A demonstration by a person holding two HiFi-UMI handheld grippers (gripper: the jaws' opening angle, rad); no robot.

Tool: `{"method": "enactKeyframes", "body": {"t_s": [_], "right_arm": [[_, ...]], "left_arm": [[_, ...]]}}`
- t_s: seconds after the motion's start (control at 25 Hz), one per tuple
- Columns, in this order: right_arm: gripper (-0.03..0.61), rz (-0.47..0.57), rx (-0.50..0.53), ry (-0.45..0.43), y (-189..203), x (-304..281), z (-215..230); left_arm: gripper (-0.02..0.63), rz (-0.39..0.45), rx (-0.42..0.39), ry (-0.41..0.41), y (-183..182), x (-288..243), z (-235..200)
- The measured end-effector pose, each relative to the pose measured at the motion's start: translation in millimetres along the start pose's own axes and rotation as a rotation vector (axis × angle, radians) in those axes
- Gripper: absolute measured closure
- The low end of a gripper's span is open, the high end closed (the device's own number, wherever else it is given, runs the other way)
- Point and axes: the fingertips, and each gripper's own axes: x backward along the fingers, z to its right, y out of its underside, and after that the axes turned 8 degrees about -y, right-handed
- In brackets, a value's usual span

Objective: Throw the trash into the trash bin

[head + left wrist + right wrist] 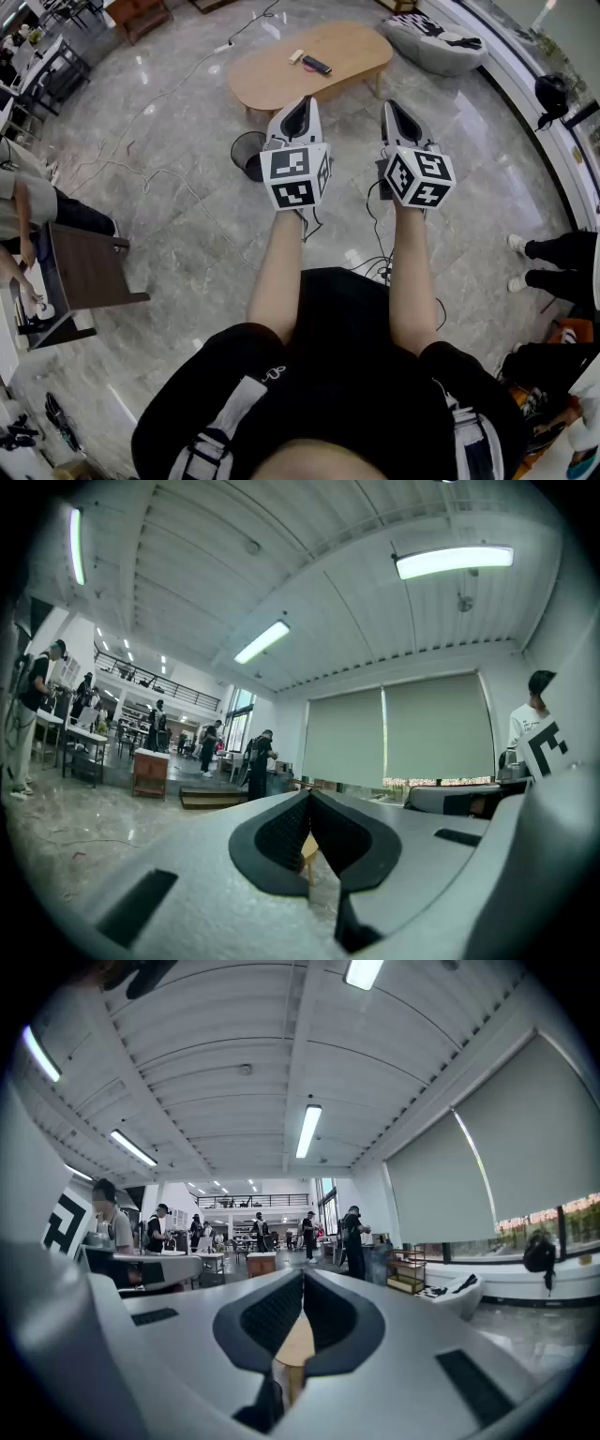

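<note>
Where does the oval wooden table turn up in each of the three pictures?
Head view: wooden table, top centre.
Left gripper view: tan sliver, low centre, behind the closed left tongs.
Right gripper view: tan top and leg, low centre, behind the right tongs.
Shared landmark: grey beanbag, right of the table in head and right gripper views.

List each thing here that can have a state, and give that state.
Left gripper: shut, empty.
Right gripper: shut, empty.
Bin: upright, open-topped.
Table: upright.
Ceiling light: on.
Blinds: lowered.
</note>
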Motion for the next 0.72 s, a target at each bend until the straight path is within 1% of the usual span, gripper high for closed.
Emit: {"method": "enactKeyframes", "body": {"t_s": [0.16,0.4,0.56,0.72], "right_arm": [[0.566,-0.014,0.018,0.005,1.1,-0.9,9.8],[0.566,-0.015,0.032,-0.026,-2.2,0.9,29.5],[0.566,-0.008,0.018,-0.027,-2.1,6.0,43.8],[0.566,-0.003,-0.002,-0.03,2.3,8.6,51.9]], "left_arm": [[0.612,0.002,-0.002,0.0,1.1,-5.9,8.9],[0.612,0.011,-0.006,-0.006,-1.9,-19.3,31.2],[0.612,0.008,-0.024,-0.003,0.8,-22.4,46.6],[0.612,0.0,-0.029,-0.017,4.1,-22.8,49.1]]}}
